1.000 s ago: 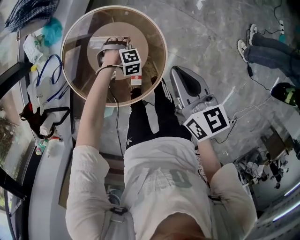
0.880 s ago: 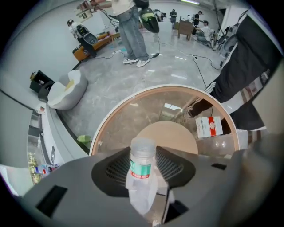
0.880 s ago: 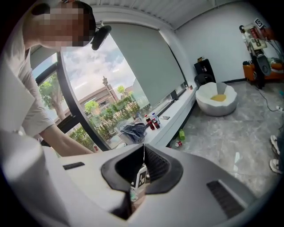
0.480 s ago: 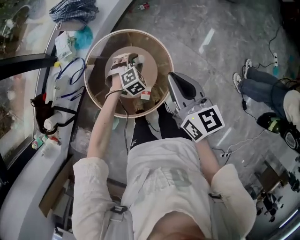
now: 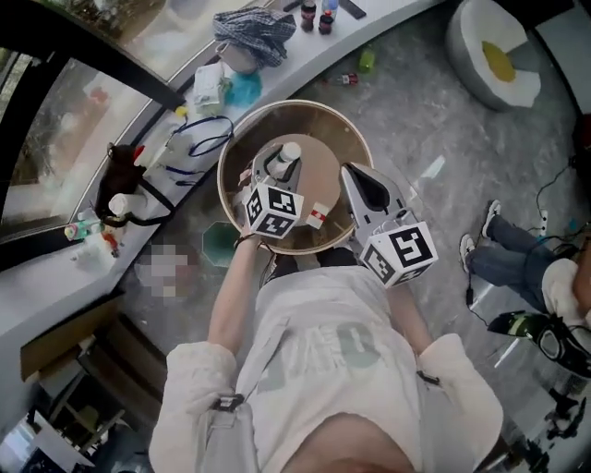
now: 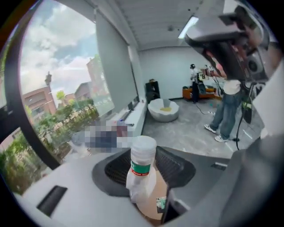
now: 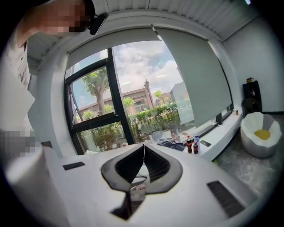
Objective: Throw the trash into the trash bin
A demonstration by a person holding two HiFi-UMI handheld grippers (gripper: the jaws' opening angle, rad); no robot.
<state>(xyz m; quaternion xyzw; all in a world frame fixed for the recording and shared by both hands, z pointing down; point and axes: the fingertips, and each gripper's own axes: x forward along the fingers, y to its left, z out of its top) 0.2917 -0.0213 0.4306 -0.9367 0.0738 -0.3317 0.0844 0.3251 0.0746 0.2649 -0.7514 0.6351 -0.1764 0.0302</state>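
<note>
We see the left gripper [image 5: 275,168] clenched on a plastic bottle [image 6: 142,164] (white cap, green-and-red label), which stands up between its jaws in the left gripper view. In the head view, the bottle is held above the open mouth of the round tan trash bin [image 5: 343,137], which stands on the grey floor [image 5: 425,120] right in front of the person. The right gripper [image 7: 143,151] holds nothing. Its jaws are closed with the tips touching, and we find it over the bin's near right rim, just beside the left one. Beyond the bin, a curved white window ledge [image 5: 55,296] carries a checked cloth [image 5: 254,23] and small drink bottles [image 5: 317,14].
</note>
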